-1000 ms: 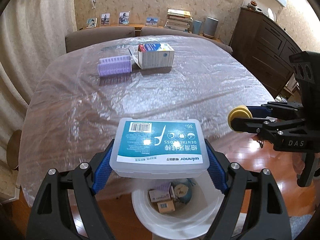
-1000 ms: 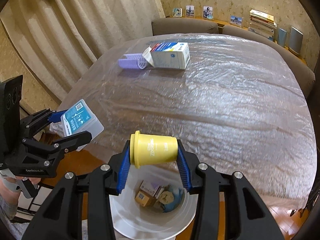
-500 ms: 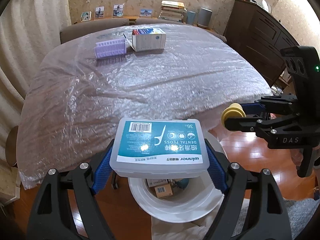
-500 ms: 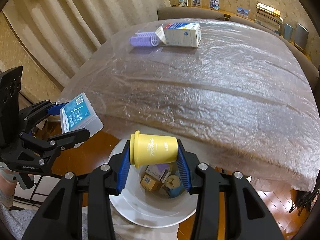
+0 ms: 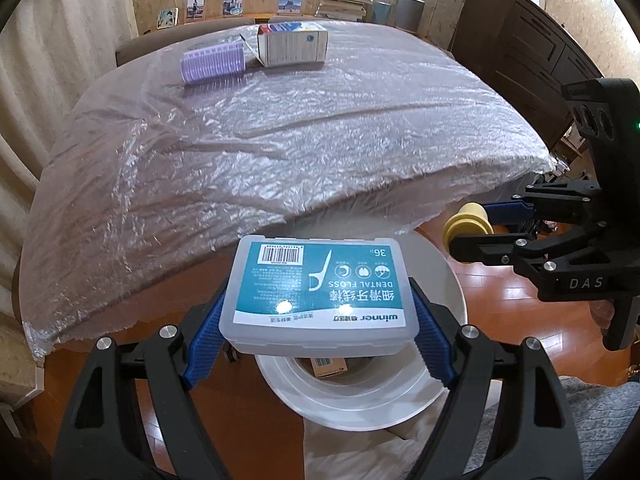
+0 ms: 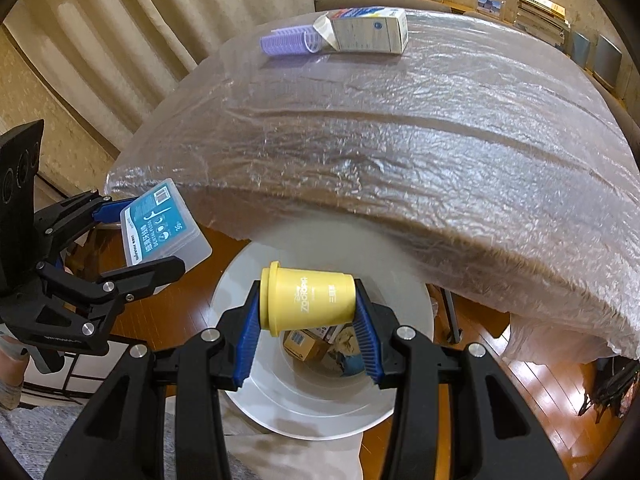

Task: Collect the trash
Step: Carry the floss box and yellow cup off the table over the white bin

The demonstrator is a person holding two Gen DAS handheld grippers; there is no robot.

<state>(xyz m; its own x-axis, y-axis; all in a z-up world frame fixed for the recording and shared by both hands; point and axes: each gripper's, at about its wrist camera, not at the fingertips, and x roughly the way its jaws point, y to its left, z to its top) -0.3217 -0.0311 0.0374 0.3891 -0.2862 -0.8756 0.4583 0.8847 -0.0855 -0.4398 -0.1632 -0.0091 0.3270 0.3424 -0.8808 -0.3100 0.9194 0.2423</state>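
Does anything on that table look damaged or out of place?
The carton lies on its side with an end flap hanging open, beside a purple roller. Nothing looks spilled; the table's plastic cover is just wrinkled.

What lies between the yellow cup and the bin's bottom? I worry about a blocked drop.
Only air: in the right wrist view the yellow cup hangs above the bin, boxes at its bottom.

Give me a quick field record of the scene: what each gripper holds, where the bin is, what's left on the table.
left gripper: shut on clear plastic dental floss box with teal label
right gripper: shut on yellow plastic cup, lying sideways
bin: white round trash bin on the floor, below both grippers, already holding small boxes
still on table: purple ribbed roller; white and blue carton beside it
table: covered with clear plastic sheet
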